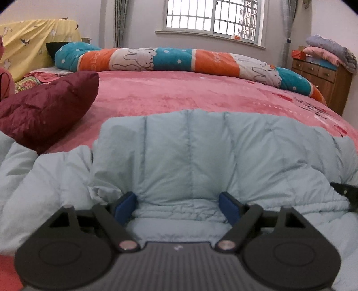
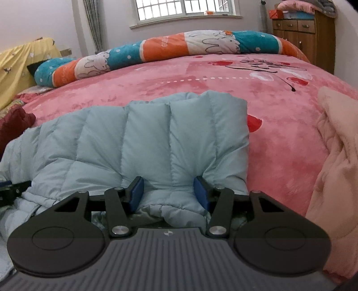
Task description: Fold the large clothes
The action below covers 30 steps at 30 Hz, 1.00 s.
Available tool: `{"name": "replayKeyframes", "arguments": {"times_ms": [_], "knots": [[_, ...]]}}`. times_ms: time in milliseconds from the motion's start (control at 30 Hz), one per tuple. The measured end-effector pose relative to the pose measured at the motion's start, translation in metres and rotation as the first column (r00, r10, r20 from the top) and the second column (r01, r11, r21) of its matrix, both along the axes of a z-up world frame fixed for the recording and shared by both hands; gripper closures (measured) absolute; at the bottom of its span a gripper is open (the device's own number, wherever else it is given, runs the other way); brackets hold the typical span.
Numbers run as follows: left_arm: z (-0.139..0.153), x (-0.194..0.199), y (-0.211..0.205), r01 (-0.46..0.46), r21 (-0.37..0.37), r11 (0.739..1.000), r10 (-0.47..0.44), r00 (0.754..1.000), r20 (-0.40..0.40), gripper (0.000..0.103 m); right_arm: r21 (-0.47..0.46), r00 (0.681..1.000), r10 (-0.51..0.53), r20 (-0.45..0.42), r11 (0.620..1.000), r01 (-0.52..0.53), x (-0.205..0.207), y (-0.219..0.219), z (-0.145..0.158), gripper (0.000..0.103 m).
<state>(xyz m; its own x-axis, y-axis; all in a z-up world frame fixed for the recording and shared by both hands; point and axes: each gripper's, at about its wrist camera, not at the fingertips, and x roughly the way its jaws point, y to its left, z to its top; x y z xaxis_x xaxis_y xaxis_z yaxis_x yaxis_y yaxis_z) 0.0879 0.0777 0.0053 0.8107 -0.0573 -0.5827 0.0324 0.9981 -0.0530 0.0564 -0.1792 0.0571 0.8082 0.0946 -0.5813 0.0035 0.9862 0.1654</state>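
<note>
Across the room: we see a bed (image 1: 201, 89) under a pink cover, filling most of both views.
Bolster: a long roll (image 1: 179, 58) in orange, teal and white lies along the bed's far edge, below the window (image 1: 212, 18).
Jacket: our pale blue puffer jacket (image 1: 190, 156) lies on the near part of the bed, quilted panels up, near edge bunched at both grippers.
Red jacket: a dark red jacket (image 1: 44, 107) sits at the left, just beside the blue one.
Pink garment: a pale pink one (image 2: 335, 156) lies on the bed's right side, apart from the jacket.
Dresser: a wooden dresser (image 1: 324, 76) stands right of the bed.
Left gripper (image 1: 179, 206): our jaws stand wide, a fold of jacket between the pads, not pinched.
Right gripper (image 2: 169, 192): our jaws spread likewise, puffed jacket fabric filling the gap.
</note>
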Motion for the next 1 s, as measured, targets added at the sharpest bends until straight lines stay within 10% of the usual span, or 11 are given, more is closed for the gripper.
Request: {"name": "replayKeyframes", "arguments": {"times_ms": [100, 233, 633, 1000], "knots": [[0.001, 0.001, -0.003, 0.0, 0.009, 1.0, 0.0, 1.0, -0.003, 0.019, 0.004, 1.0, 0.005, 0.007, 1.0, -0.005, -0.001, -0.001, -0.003, 0.035], [0.011, -0.002, -0.007, 0.003, 0.029, 1.0, -0.003, 1.0, -0.009, 0.019, 0.063, 0.997, 0.07, 0.024, 0.995, -0.071, -0.005, -0.011, -0.003, 0.002], [0.07, -0.103, 0.032, -0.095, -0.043, 0.995, 0.097, 0.994, 0.057, 0.015, 0.144, 0.997, -0.062, 0.054, 0.988, 0.054, -0.116, -0.025, 0.033, 0.0], [0.102, -0.154, 0.169, -0.43, -0.145, 0.891, 0.434, 0.901, -0.005, 0.015, 0.156, 0.994, -0.082, 0.066, 0.985, 0.071, -0.206, -0.002, 0.049, 0.0]]}}
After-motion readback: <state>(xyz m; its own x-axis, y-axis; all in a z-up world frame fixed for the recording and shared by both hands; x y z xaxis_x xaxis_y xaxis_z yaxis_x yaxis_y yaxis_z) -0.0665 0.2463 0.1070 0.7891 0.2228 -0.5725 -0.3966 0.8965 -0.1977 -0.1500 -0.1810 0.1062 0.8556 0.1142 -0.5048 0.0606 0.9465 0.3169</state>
